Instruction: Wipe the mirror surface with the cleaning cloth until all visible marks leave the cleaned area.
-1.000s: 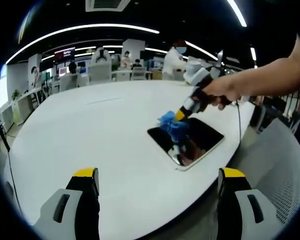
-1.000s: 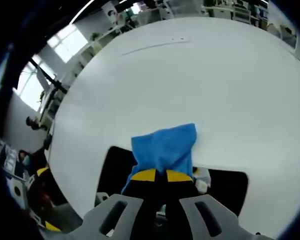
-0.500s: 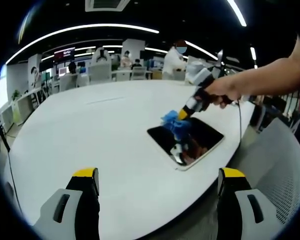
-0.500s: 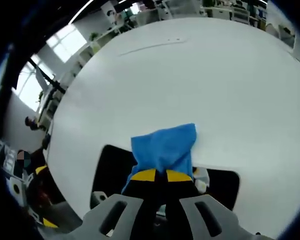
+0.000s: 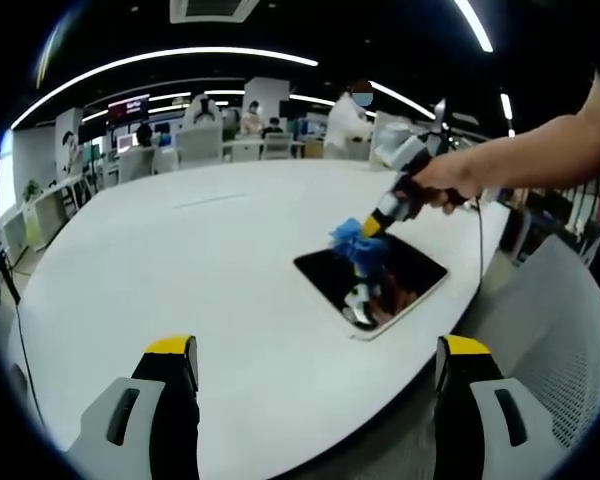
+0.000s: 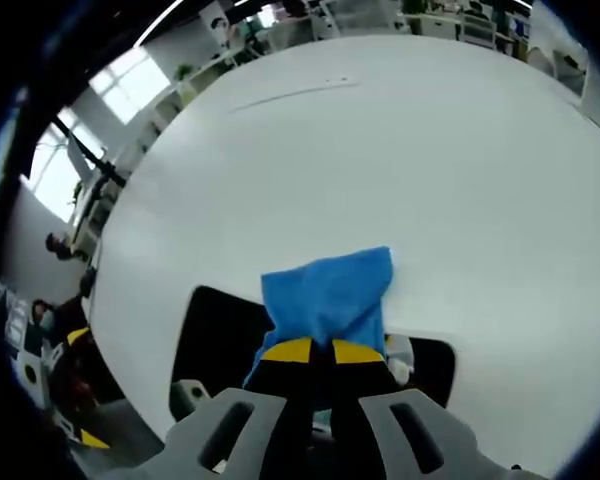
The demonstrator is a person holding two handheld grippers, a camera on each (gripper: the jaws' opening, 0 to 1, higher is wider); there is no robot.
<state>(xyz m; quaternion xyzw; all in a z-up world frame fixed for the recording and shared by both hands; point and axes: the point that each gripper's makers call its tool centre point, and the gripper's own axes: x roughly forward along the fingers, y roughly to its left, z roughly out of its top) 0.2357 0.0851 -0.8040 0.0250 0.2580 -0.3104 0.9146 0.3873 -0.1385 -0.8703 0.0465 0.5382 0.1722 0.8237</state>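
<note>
A dark rectangular mirror [image 5: 375, 280] lies flat on the white table [image 5: 180, 260] near its right edge. In the left gripper view a person's hand holds my right gripper [image 5: 370, 226], shut on a blue cleaning cloth [image 5: 355, 240] that rests on the mirror's far part. The right gripper view looks down on that cloth [image 6: 330, 298], pinched between the yellow-tipped jaws of my right gripper [image 6: 313, 350], with the mirror [image 6: 215, 335] under it. My left gripper [image 5: 315, 350] hangs open over the table's near edge, well short of the mirror.
Desks, chairs and several people stand at the far side of the room behind the table. A cable [image 5: 477, 255] trails from the right gripper off the table's right edge. A mesh chair back [image 5: 550, 330] is at the right.
The right gripper with the cloth has slid slightly to the right and farther away across the mirror. The left gripper has not moved.
</note>
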